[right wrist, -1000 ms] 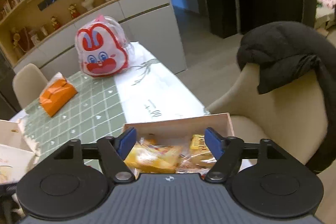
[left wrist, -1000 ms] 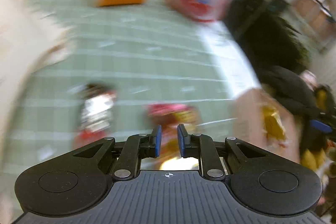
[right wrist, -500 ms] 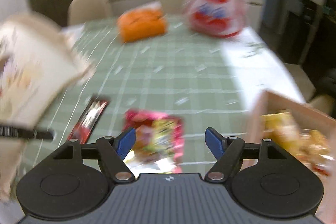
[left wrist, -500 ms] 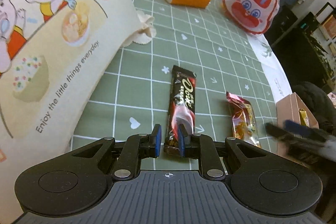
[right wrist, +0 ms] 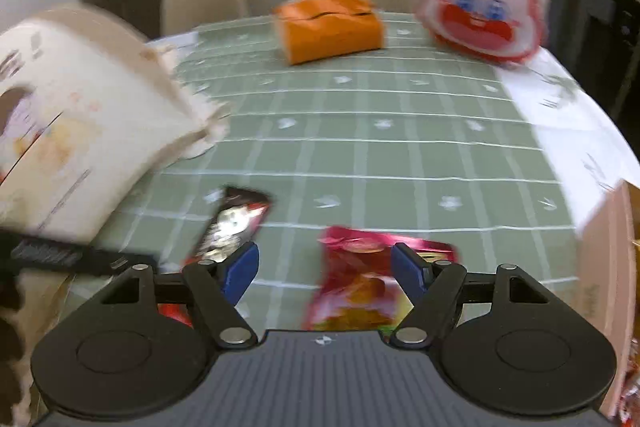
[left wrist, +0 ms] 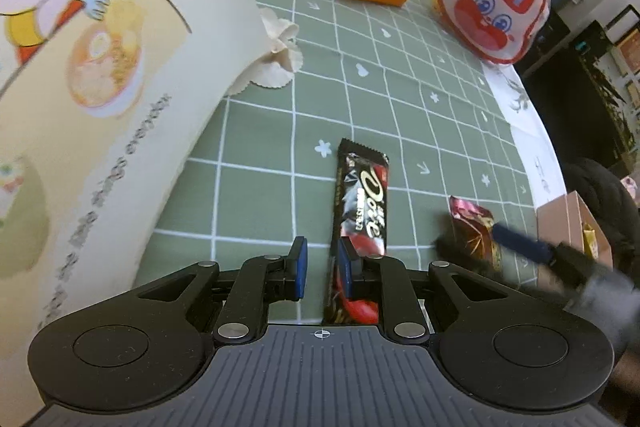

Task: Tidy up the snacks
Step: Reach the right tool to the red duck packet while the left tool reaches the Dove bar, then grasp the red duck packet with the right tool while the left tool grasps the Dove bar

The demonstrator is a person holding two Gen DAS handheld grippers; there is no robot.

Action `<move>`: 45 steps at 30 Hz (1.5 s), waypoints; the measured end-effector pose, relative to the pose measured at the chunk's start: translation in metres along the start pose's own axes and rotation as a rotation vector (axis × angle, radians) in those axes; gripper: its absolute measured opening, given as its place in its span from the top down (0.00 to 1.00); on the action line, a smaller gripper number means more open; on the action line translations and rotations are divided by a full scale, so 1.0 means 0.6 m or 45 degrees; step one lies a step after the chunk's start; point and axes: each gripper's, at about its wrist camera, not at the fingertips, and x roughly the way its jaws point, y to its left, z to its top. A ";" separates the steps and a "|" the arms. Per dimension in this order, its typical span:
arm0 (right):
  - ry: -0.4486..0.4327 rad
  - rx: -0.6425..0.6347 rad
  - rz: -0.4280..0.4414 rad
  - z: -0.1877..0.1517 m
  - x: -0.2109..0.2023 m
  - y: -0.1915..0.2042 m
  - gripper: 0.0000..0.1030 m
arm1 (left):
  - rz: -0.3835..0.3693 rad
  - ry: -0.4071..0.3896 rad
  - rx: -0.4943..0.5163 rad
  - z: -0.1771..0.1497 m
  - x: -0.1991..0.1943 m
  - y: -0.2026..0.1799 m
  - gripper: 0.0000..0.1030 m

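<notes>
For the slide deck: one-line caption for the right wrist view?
Right gripper, fingers open, poised over red snack packet on green checked tablecloth, chocolate bar alongside.

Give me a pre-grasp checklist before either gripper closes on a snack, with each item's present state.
1. Left gripper jaws hold nothing: ok, gap narrow but bare.
2. Chocolate bar lined up between left jaws: not ok, it lies under the right-hand finger.
3. Right gripper open wide enough: ok.
4. Red snack packet between right jaws: ok, not yet pinched.
5. Packet flat on the tablecloth: cannot tell, view blurred.
6. Cardboard box within easy reach for drop-off: ok, at the table's right edge.
</notes>
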 end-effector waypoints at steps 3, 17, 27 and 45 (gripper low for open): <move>0.028 -0.107 -0.070 -0.020 0.011 0.039 0.29 | -0.005 0.011 0.069 0.005 0.008 -0.021 0.81; -0.019 0.090 -0.167 -0.053 -0.042 -0.038 0.28 | 0.231 -0.018 0.586 -0.032 0.036 -0.126 0.69; 0.063 0.190 -0.176 -0.047 0.026 -0.062 0.18 | 0.210 -0.008 0.680 -0.044 0.029 -0.124 0.65; 0.105 0.105 -0.150 -0.186 -0.100 0.014 0.19 | 0.173 -0.016 0.612 -0.067 0.024 -0.105 0.56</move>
